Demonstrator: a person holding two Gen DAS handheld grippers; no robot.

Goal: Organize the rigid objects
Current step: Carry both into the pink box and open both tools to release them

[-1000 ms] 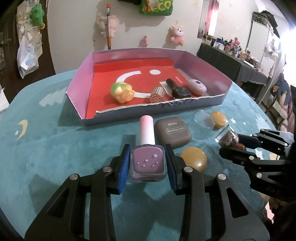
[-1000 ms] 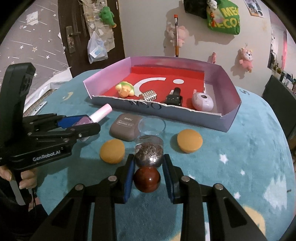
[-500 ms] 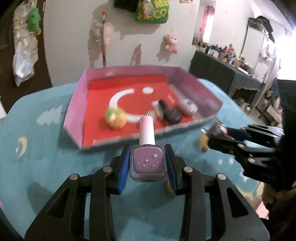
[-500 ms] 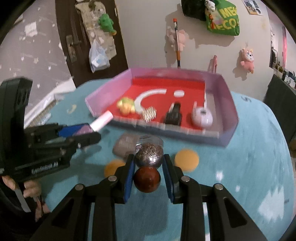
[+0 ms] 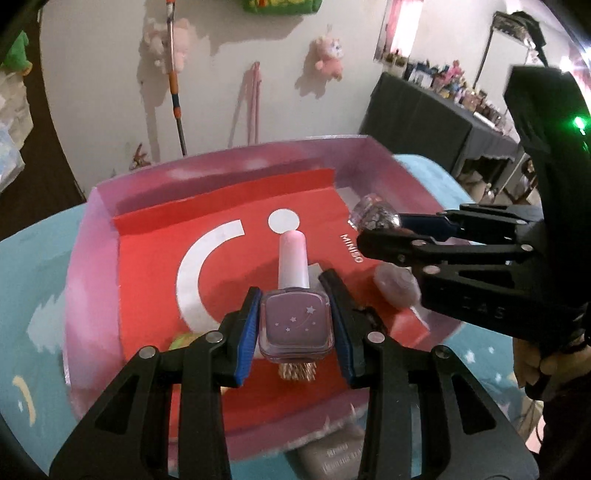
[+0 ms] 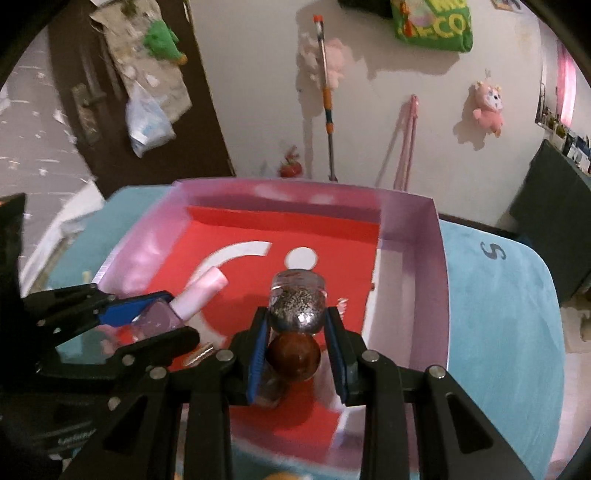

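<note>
Lower centre, L gripper [image 5: 295, 328] fingers clamped on purple nail polish bottle [image 5: 295, 326], held above red-lined box [image 5: 92, 266]. R gripper [image 6: 297, 341] fingers clamped on glitter bottle [image 6: 298, 306] w/ brown round cap, over box too. Box on teal worktop [image 6: 498, 314].

A white wall [image 6: 369, 122] stands behind the table's teal star-print cloth [image 6: 498, 314]. On the wall hang a pink plush toy [image 6: 488, 107] and a green bag [image 6: 432, 22]; a mop [image 6: 327, 110] leans against it. A dark door [image 6: 122, 110] stands left of the wall.
</note>
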